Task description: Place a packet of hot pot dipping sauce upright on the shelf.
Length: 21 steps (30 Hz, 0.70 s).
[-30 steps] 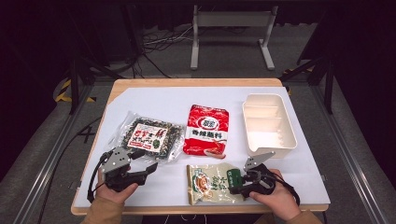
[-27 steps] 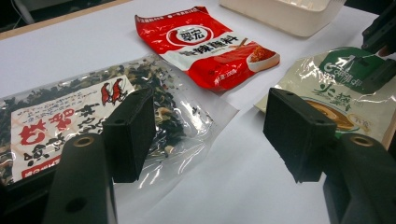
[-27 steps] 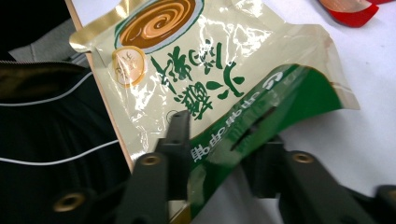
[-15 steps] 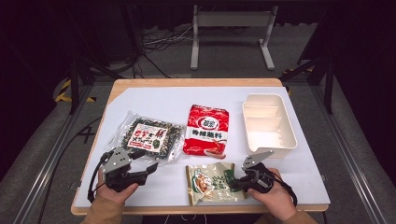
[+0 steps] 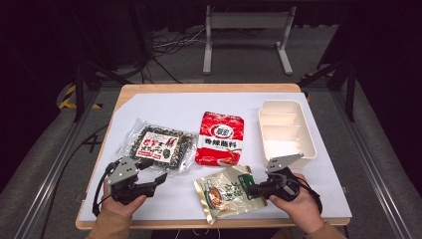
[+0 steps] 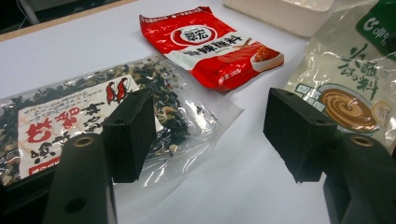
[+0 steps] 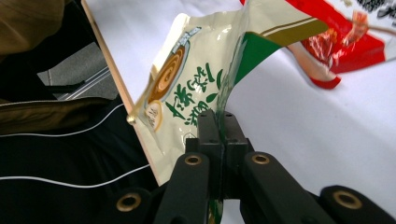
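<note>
We have the right hand-held gripper (image 5: 255,189) clamped on the near right edge of the green pouch (image 5: 226,191); its jaws have just been closing, and now the film is pinched flat between them, as the right gripper view shows (image 7: 223,122). The pouch hangs partly lifted off the table (image 5: 164,107), its long axis running away to the left of our grip. The tray (image 5: 287,130) lies just beyond and slightly right of that hand, so we judge the right arm the nearer for the carry. Our left hand-held gripper (image 5: 155,172) hovers wide apart and empty by the seaweed bag (image 5: 158,144), with the red pouch (image 5: 220,138) between.
</note>
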Tool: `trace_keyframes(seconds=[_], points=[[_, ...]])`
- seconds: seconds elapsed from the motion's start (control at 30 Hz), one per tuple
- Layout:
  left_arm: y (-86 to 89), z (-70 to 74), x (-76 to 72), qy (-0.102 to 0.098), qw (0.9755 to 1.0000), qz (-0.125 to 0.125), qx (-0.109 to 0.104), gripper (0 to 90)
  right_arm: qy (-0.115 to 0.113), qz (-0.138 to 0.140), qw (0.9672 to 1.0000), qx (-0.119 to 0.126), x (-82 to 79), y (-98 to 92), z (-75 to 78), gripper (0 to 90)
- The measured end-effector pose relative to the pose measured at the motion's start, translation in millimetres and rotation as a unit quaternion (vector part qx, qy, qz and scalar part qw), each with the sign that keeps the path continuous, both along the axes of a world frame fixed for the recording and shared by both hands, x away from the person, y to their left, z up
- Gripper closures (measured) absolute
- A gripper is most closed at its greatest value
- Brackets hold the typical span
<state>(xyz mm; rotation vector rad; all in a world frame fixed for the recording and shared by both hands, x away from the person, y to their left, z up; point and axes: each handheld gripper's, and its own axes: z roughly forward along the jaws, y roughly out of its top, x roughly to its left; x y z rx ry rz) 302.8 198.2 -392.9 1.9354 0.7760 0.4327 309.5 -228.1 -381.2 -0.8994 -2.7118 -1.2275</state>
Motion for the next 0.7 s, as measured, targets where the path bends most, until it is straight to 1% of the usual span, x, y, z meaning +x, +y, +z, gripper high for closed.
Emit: trace_keyframes(seconds=[0.17, 0.23, 0.33, 0.37, 0.43, 0.5, 0.53, 0.57, 0.7], points=[[0.4, 0.2, 0.1, 0.0, 1.0, 0.001, 0.0, 34.4, -0.012, 0.012, 0.9998, -0.005, -1.6, 1.0, 17.1, 89.9], [1.1, 0.5, 0.3, -0.004, 1.0, 0.002, 0.0, 34.3, -0.02, 0.018, 0.9996, -0.011, -3.3, 1.9, 26.2, 89.9], [2.0, 0.4, 0.3, -0.003, 1.0, 0.004, -0.001, 34.4, -0.033, 0.025, 0.9989, -0.022, -5.3, 2.8, 37.2, 89.9], [2.2, 0.3, 0.0, 0.0, 1.0, 0.004, -0.003, 34.3, -0.037, 0.029, 0.9985, -0.027, -6.1, 2.5, 43.4, 89.9], [2.8, 0.5, 0.0, -0.001, 1.0, 0.004, -0.001, 34.3, -0.042, 0.032, 0.9981, -0.032, -6.4, 0.4, 50.1, 89.9], [3.2, 0.6, 0.0, -0.001, 1.0, 0.005, -0.002, 34.3, -0.042, 0.032, 0.9981, -0.032, -6.4, 0.4, 50.1, 89.9], [3.8, 0.6, 0.0, -0.002, 1.0, 0.006, -0.004, 34.3, -0.047, 0.035, 0.9977, -0.033, -6.2, -1.0, 53.6, 89.9], [4.3, 0.7, 0.1, -0.002, 1.0, 0.007, -0.003, 34.3, -0.056, 0.035, 0.997, -0.04, -7.1, -3.9, 61.5, 89.9], [4.6, 0.3, 0.5, -0.001, 1.0, 0.009, -0.005, 34.4, -0.076, 0.035, 0.9947, -0.06, -9.4, -7.6, 76.7, 89.9]])
